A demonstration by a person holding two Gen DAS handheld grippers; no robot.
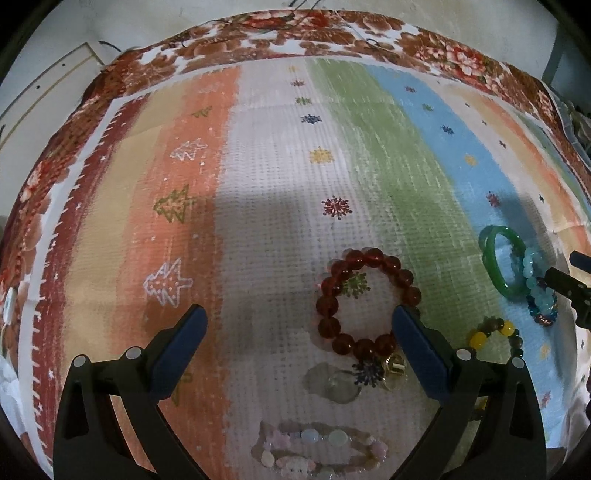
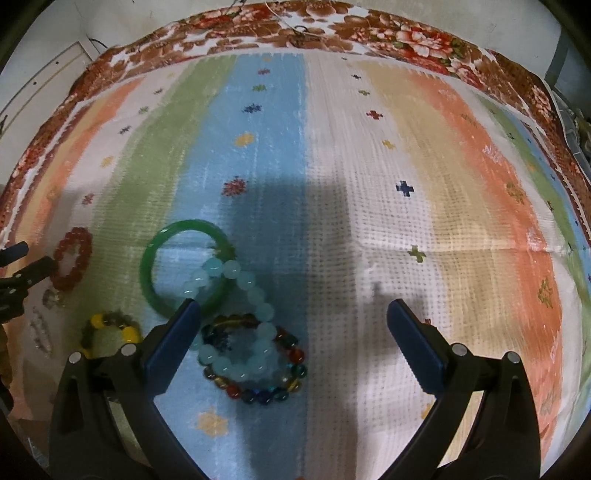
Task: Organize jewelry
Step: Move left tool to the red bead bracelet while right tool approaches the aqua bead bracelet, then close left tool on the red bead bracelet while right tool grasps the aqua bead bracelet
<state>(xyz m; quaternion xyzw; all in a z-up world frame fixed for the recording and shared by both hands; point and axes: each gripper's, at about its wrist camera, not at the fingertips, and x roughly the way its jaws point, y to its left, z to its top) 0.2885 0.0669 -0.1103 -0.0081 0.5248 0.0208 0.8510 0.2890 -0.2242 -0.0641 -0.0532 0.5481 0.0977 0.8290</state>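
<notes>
My left gripper (image 1: 299, 317) is open and empty above the striped cloth. A dark red bead bracelet (image 1: 364, 299) lies just left of its right finger. A clear stone (image 1: 334, 382) and a pale pink bead bracelet (image 1: 321, 452) lie below it. A yellow and brown bead bracelet (image 1: 495, 332) lies to the right. My right gripper (image 2: 293, 312) is open and empty. A green bangle (image 2: 186, 267), a light blue bead bracelet (image 2: 240, 325) and a multicoloured bead bracelet (image 2: 258, 369) overlap by its left finger. The red bracelet (image 2: 72, 258) shows far left.
The striped mat (image 1: 258, 184) lies on a floral cloth (image 1: 295, 33) that reaches the far edge. A wall and a panel (image 1: 44, 92) stand at the back left. The right gripper's tip (image 1: 569, 284) shows at the right edge of the left wrist view.
</notes>
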